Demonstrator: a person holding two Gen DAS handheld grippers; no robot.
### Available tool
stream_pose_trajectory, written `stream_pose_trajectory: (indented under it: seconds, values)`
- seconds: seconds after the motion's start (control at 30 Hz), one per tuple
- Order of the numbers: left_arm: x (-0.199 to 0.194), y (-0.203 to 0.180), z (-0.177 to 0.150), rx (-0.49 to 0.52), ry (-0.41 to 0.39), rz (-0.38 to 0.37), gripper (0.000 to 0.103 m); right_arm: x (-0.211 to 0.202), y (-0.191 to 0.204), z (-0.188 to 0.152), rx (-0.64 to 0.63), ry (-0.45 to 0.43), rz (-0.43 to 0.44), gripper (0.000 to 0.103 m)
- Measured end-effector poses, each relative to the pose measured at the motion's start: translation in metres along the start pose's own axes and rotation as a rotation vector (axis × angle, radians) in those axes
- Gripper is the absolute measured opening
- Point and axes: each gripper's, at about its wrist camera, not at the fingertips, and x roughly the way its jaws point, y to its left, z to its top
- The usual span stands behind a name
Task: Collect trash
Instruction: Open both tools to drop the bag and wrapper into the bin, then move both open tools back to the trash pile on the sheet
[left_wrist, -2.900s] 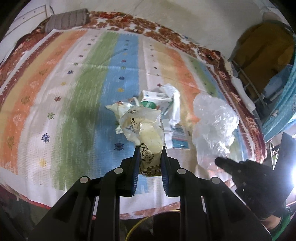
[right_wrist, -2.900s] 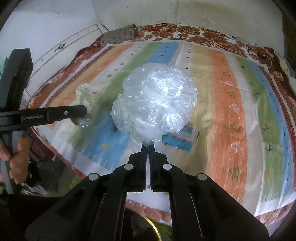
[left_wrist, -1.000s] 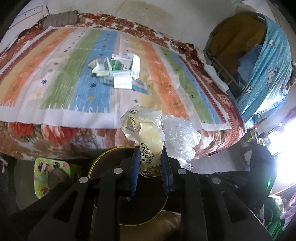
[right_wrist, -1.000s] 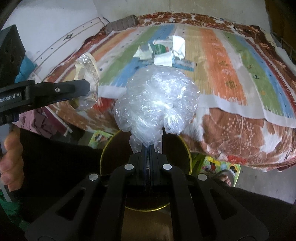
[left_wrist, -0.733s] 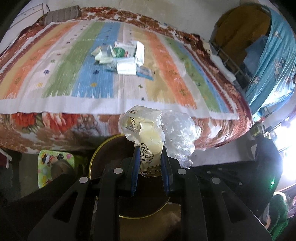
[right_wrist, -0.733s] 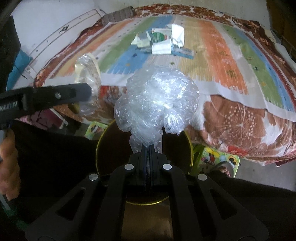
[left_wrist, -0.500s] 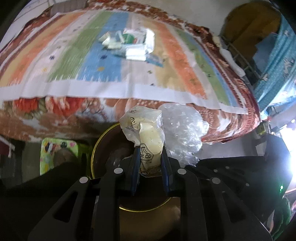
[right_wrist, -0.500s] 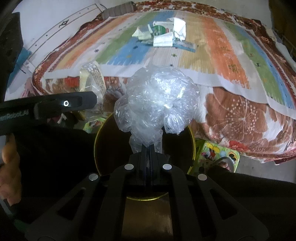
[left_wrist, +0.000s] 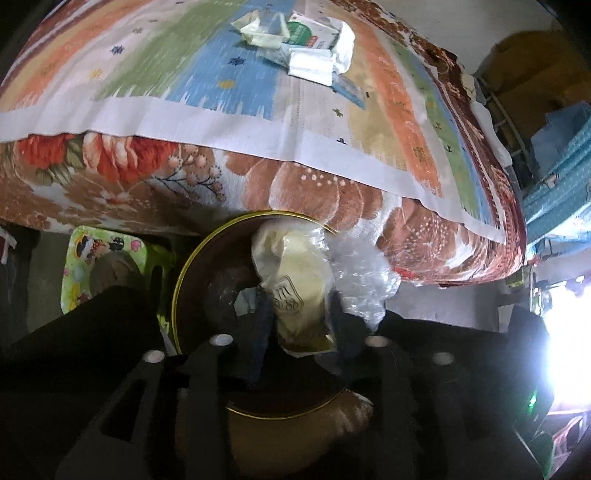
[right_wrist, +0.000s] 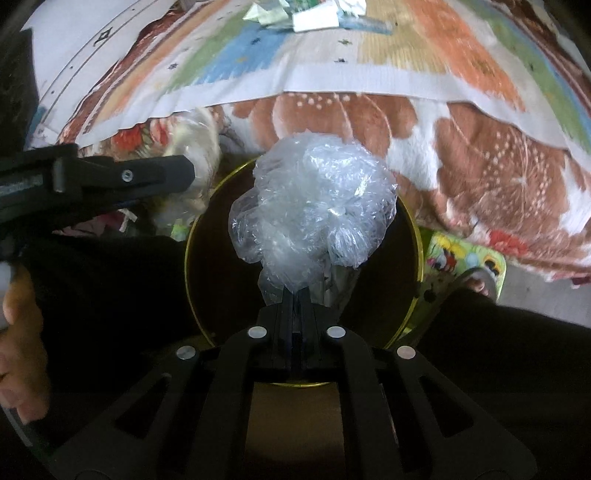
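Both jaws have just been opening: left gripper (left_wrist: 299, 314) releasing the wrapper (left_wrist: 295, 273), right gripper (right_wrist: 295, 295) barely parted around the bag (right_wrist: 314, 203), both directly above the bin (right_wrist: 412, 221).

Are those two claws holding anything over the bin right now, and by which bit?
The left gripper has just opened, so the yellow wrapper sits loose between its fingers. The right gripper, jaws just parting, has the clear plastic bag by its bunched bottom end.

A yellowish snack wrapper (left_wrist: 295, 280) with printed lettering stands upright over the gold-rimmed dark bin (left_wrist: 192, 258), touching a crumpled clear plastic bag (right_wrist: 314, 206) bunched above the same bin, while more wrappers and paper (left_wrist: 306, 48) lie heaped on the striped bed (left_wrist: 184, 110) beyond.
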Motion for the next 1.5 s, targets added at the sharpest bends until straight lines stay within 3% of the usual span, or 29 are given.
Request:
stream_pose_trajectory:
  seconds: [0.07, 0.23, 0.3, 0.43, 0.53, 0.63, 0.73, 0.87, 0.97, 1.03, 1.1, 1.23, 1.37, 1.5]
  values:
    - [-0.002, 0.005, 0.003, -0.028, -0.014, -0.008, 0.060, 0.000, -0.002, 0.000, 0.013, 0.000, 0.007, 0.039]
    - [-0.011, 0.007, 0.007, -0.042, -0.040, -0.008, 0.060, -0.010, -0.004, 0.001, 0.026, -0.042, 0.025, 0.044]
    - [-0.014, 0.001, 0.009, -0.006, -0.056, 0.017, 0.061, -0.018, -0.004, 0.003, 0.019, -0.074, 0.018, 0.053]
    - [-0.034, -0.004, 0.023, 0.074, -0.147, 0.108, 0.064, -0.030, 0.000, 0.008, -0.010, -0.128, 0.000, 0.055]
    - [-0.046, 0.000, 0.032, 0.084, -0.176, 0.105, 0.071, -0.036, -0.001, 0.013, -0.016, -0.146, -0.003, 0.058]
    - [-0.058, 0.001, 0.037, 0.087, -0.255, 0.179, 0.071, -0.042, -0.004, 0.020, -0.012, -0.169, -0.008, 0.062]
    - [-0.067, -0.003, 0.043, 0.109, -0.301, 0.190, 0.076, -0.055, -0.009, 0.032, -0.025, -0.209, -0.012, 0.066]
    - [-0.071, -0.001, 0.051, 0.103, -0.311, 0.180, 0.080, -0.071, -0.013, 0.049, -0.038, -0.251, -0.009, 0.075]
    - [-0.074, 0.000, 0.058, 0.090, -0.332, 0.187, 0.097, -0.076, -0.011, 0.060, -0.073, -0.267, -0.027, 0.079]
    - [-0.071, -0.004, 0.066, 0.100, -0.340, 0.196, 0.097, -0.079, -0.007, 0.067, -0.102, -0.279, -0.025, 0.082]
    - [-0.067, -0.008, 0.080, 0.136, -0.322, 0.215, 0.097, -0.081, -0.006, 0.073, -0.118, -0.294, -0.021, 0.091]
    - [-0.071, -0.004, 0.102, 0.109, -0.365, 0.234, 0.097, -0.083, -0.001, 0.086, -0.152, -0.324, -0.050, 0.094]
    - [-0.069, 0.000, 0.117, 0.080, -0.352, 0.197, 0.097, -0.082, 0.000, 0.103, -0.154, -0.341, -0.042, 0.094]
    - [-0.064, -0.002, 0.128, 0.092, -0.351, 0.219, 0.097, -0.079, 0.001, 0.120, -0.158, -0.348, -0.048, 0.094]
